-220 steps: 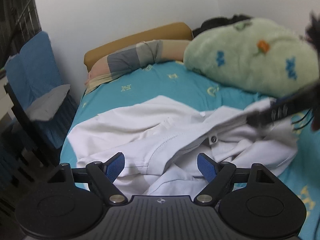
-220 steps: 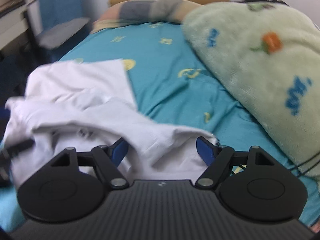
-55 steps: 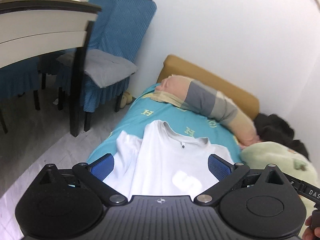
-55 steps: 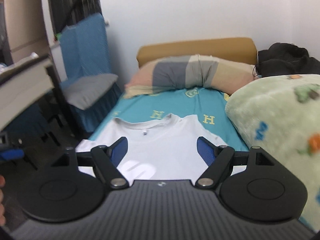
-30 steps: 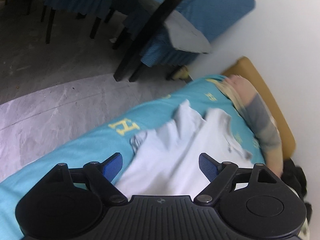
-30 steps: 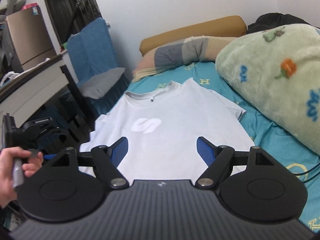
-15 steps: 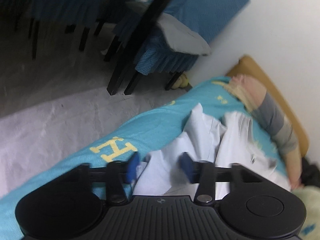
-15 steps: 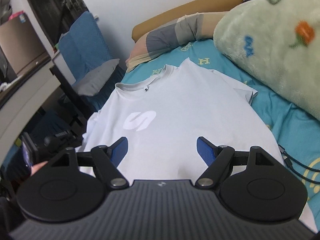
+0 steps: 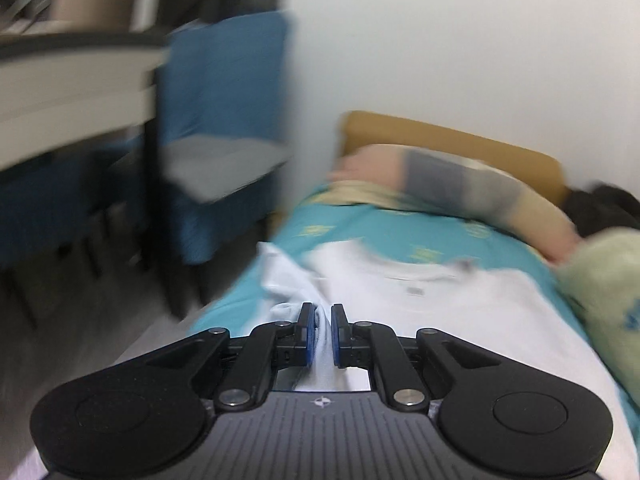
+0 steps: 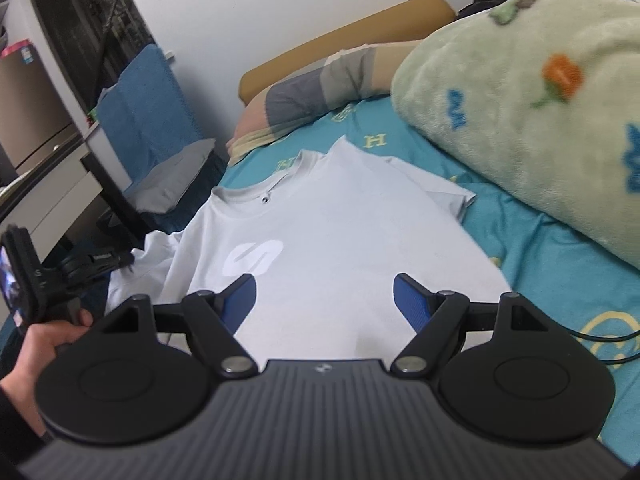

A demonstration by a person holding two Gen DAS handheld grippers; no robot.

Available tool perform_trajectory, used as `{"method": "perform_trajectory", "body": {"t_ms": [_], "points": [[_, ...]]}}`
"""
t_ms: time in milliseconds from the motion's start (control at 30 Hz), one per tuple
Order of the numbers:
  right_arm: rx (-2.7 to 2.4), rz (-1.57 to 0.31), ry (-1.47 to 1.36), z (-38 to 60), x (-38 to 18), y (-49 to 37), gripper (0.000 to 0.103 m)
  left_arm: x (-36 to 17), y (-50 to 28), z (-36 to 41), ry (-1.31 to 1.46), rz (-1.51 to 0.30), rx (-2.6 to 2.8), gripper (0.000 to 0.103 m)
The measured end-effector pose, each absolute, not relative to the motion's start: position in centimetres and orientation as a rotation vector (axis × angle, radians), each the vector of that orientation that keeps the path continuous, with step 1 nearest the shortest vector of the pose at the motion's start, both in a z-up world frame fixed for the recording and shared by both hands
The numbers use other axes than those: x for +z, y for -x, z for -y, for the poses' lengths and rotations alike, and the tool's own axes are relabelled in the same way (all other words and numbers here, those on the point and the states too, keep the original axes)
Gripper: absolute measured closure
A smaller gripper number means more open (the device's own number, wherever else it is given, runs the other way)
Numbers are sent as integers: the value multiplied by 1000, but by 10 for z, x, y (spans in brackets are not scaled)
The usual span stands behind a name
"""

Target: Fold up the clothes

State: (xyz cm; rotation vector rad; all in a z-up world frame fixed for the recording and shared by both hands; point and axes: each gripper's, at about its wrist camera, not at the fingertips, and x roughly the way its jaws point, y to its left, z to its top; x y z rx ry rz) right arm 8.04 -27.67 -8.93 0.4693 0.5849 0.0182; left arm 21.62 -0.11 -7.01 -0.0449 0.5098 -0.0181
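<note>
Soft, even indoor light; one view smeared, one mostly crisp.
The left wrist view is heavily motion-blurred across the blue chair [image 9: 224, 128] and pillow [image 9: 448, 188], while the right wrist view is sharp apart from the fleece blanket [image 10: 532, 92]; fisheye bending curves both edges, with faint shadows.

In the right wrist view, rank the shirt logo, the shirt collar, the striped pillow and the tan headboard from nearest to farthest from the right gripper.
Measured from the right gripper:
1. Logo, just ahead on the shirt's chest, slightly left.
2. Collar, further up the shirt.
3. Pillow, across the head of the bed.
4. Headboard, behind the pillow, against the wall.
</note>
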Motion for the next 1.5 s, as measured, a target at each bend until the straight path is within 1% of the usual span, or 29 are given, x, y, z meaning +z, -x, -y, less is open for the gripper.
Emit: {"method": "perform_trajectory", "body": {"t_ms": [100, 233, 367, 433, 467, 500, 533, 567, 600, 633, 700, 800, 900, 933, 1000, 1033, 1100, 1300, 1367, 1400, 1433, 1467, 1500], "points": [[-6, -572, -490, 285, -87, -78, 26, -72, -206, 50, -57, -520, -144, 94], [-36, -563, -514, 294, -88, -77, 25, -98, -201, 92, -140, -583, -231, 94], [-38, -561, -527, 298, -90, -77, 25, -125, -207, 102, -122, -648, -234, 93], [-40, -557, -515, 297, -90, -77, 25, -131, -209, 95, -75, -680, -239, 88], [-40, -556, -509, 296, -91, -78, 25, -130, -209, 90, -50, -691, -249, 87], [-38, -557, -506, 295, -91, -78, 25, -128, -208, 86, -27, -699, -260, 79], [-34, -557, -506, 294, -91, -79, 25, -124, -206, 82, -2, -705, -271, 64], [-30, -557, -506, 293, -92, -80, 25, -118, -203, 76, 25, -709, -282, 56], [-27, -557, -505, 291, -92, -80, 25, -111, -198, 68, 58, -706, -292, 44], [-24, -558, -501, 290, -92, -79, 25, -104, -193, 57, 99, -695, -300, 40], [-20, -561, -494, 288, -92, -78, 25, -89, -181, 36, 181, -672, -316, 36], [-19, -571, -500, 286, -93, -77, 26, -69, -172, -11, 316, -595, -241, 35], [-29, -593, -491, 280, -99, -80, 25, -73, -180, -62, 473, -571, -122, 35], [-28, -601, -478, 276, -101, -81, 26, -80, -186, -75, 521, -583, -83, 38], [-23, -620, -445, 268, -105, -85, 26, -99, -199, -94, 614, -624, -23, 38], [-22, -627, -433, 266, -107, -87, 26, -109, -205, -101, 658, -642, -3, 41], [-19, -637, -427, 263, -110, -89, 26, -124, -216, -101, 711, -656, -5, 42], [-14, -653, -450, 264, -117, -93, 26, -150, -253, -73, 678, -687, -54, 42], [-16, -658, -447, 264, -120, -96, 26, -152, -264, -66, 667, -673, -63, 43], [-16, -662, -443, 263, -121, -97, 26, -152, -268, -63, 653, -662, -64, 58], [-16, -667, -440, 262, -122, -99, 26, -151, -273, -60, 638, -652, -66, 88], [-14, -670, -437, 261, -124, -100, 26, -150, -278, -59, 625, -647, -70, 102], [-11, -673, -432, 259, -125, -101, 26, -148, -281, -60, 614, -645, -77, 102]]}}
